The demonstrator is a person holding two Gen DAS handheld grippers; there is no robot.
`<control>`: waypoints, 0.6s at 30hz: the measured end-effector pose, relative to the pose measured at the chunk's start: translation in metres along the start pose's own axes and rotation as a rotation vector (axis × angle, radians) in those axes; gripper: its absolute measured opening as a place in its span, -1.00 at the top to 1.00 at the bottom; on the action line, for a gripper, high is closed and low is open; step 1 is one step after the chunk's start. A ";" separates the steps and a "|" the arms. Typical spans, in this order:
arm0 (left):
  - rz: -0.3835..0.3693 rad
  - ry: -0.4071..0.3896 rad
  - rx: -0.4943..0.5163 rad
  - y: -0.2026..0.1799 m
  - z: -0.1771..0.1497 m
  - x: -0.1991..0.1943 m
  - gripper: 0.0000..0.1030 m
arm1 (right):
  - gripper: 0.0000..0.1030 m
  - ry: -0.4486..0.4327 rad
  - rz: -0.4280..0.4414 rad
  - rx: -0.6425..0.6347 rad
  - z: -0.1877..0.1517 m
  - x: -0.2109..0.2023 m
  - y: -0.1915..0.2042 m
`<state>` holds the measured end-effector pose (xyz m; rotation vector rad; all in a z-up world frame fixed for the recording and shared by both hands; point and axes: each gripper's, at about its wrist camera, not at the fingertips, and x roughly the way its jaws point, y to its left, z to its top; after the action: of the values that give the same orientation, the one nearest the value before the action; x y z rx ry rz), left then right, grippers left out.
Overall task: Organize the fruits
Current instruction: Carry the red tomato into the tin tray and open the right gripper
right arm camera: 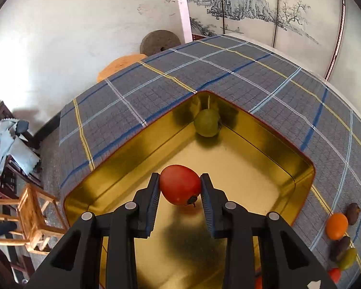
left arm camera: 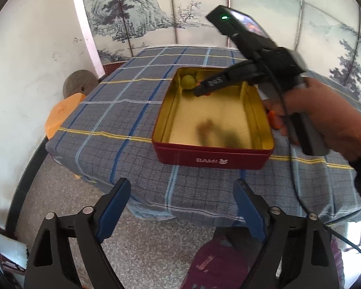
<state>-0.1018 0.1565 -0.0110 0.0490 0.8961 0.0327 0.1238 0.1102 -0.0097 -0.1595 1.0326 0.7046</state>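
Note:
A red tin with a gold inside (left arm camera: 211, 160) (right arm camera: 303, 168) stands on the plaid-covered table. A green fruit (left arm camera: 188, 82) (right arm camera: 207, 122) lies in its far corner. My right gripper (right arm camera: 180, 185) is shut on a red fruit (right arm camera: 180, 185) and holds it over the inside of the tin, a little short of the green fruit. In the left wrist view the right gripper (left arm camera: 201, 91) reaches into the tin from the right. My left gripper (left arm camera: 181, 201) is open and empty, held off the table's near edge in front of the tin.
Several loose fruits lie on the cloth right of the tin: an orange one (right arm camera: 336, 226), dark brown ones (right arm camera: 353, 213), a green one (right arm camera: 348, 258) and a red one (right arm camera: 334, 274). An orange stool (left arm camera: 60, 113) and a stone wheel (left arm camera: 78, 85) stand by the left wall. A wooden stool (right arm camera: 33, 219) stands on the floor.

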 end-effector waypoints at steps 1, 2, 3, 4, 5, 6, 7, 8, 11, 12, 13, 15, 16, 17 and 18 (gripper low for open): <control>-0.016 -0.015 -0.001 -0.001 0.000 -0.003 -0.74 | 0.38 -0.004 0.002 0.008 0.002 0.001 0.001; -0.022 -0.029 0.001 -0.001 -0.001 -0.006 -0.75 | 0.36 -0.009 0.004 0.012 0.003 0.002 0.001; -0.028 -0.049 0.010 -0.003 -0.002 -0.009 -0.78 | 0.27 -0.019 0.008 0.018 0.005 0.002 0.001; -0.028 -0.056 0.016 -0.005 -0.001 -0.011 -0.81 | 0.12 -0.035 0.017 0.028 0.006 0.000 0.001; -0.024 -0.069 0.029 -0.008 -0.001 -0.014 -0.82 | 0.05 -0.052 0.025 0.038 0.006 -0.003 -0.001; -0.015 -0.089 0.049 -0.011 -0.002 -0.017 -0.83 | -0.04 -0.074 0.034 0.046 0.007 -0.008 -0.002; -0.008 -0.103 0.067 -0.014 -0.003 -0.019 -0.83 | -0.06 -0.097 0.041 0.049 0.005 -0.015 -0.004; -0.006 -0.112 0.081 -0.016 -0.003 -0.021 -0.83 | -0.06 -0.114 0.045 0.050 0.004 -0.021 -0.006; -0.029 -0.151 0.118 -0.021 -0.006 -0.026 -0.83 | -0.12 -0.192 0.056 0.048 -0.010 -0.055 -0.015; -0.039 -0.158 0.123 -0.022 -0.006 -0.027 -0.83 | -0.14 -0.212 0.044 0.045 -0.019 -0.068 -0.020; -0.053 -0.168 0.127 -0.024 -0.006 -0.028 -0.83 | -0.14 -0.230 0.030 0.035 -0.032 -0.082 -0.025; -0.065 -0.183 0.128 -0.027 -0.007 -0.030 -0.83 | -0.14 -0.247 -0.001 0.008 -0.057 -0.102 -0.035; -0.073 -0.191 0.127 -0.029 -0.007 -0.030 -0.83 | -0.14 -0.243 -0.035 -0.008 -0.075 -0.112 -0.040; -0.085 -0.197 0.127 -0.032 -0.007 -0.030 -0.83 | -0.14 -0.229 -0.062 -0.015 -0.088 -0.117 -0.045; -0.090 -0.198 0.125 -0.034 -0.007 -0.030 -0.83 | -0.14 -0.211 -0.085 -0.018 -0.103 -0.122 -0.050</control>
<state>-0.1255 0.1216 0.0063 0.1264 0.7003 -0.1110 0.0404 -0.0298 0.0272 -0.1405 0.8137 0.6387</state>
